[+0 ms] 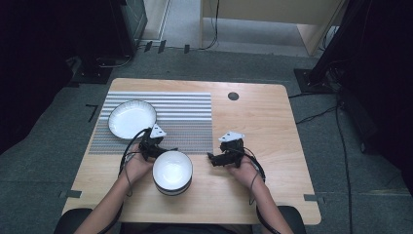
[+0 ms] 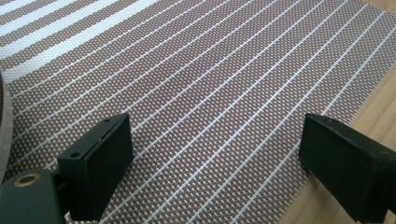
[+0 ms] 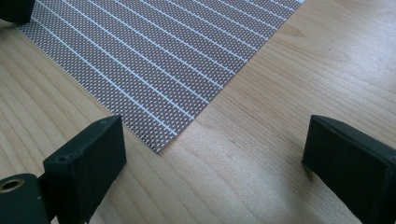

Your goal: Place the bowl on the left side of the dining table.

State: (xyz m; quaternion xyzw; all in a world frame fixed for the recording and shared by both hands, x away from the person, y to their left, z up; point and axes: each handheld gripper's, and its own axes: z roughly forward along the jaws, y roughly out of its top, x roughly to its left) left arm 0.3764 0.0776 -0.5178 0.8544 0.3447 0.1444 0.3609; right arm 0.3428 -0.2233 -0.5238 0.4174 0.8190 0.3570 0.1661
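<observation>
A white plate [image 1: 131, 118] lies on the left part of a brown-and-white striped placemat [image 1: 185, 117]. A white bowl [image 1: 172, 171] with a dark band low on its side stands on the wooden table [image 1: 263, 126] near the front edge, between my hands. My left gripper [image 1: 158, 146] hovers at the bowl's upper left over the placemat [image 2: 210, 84], open, with nothing between its jaws [image 2: 215, 140]. The plate's rim [image 2: 3, 121] shows at the left edge of the left gripper view. My right gripper [image 1: 216, 157] is right of the bowl, open and empty [image 3: 215, 140], over the placemat's corner [image 3: 159, 135].
A round dark hole [image 1: 233, 96] sits in the table near the back edge. Bare wood [image 3: 289, 84] stretches right of the placemat. Cables trail from both grippers along the person's forearms. A dark shape [image 3: 14, 9] shows at the top left of the right gripper view.
</observation>
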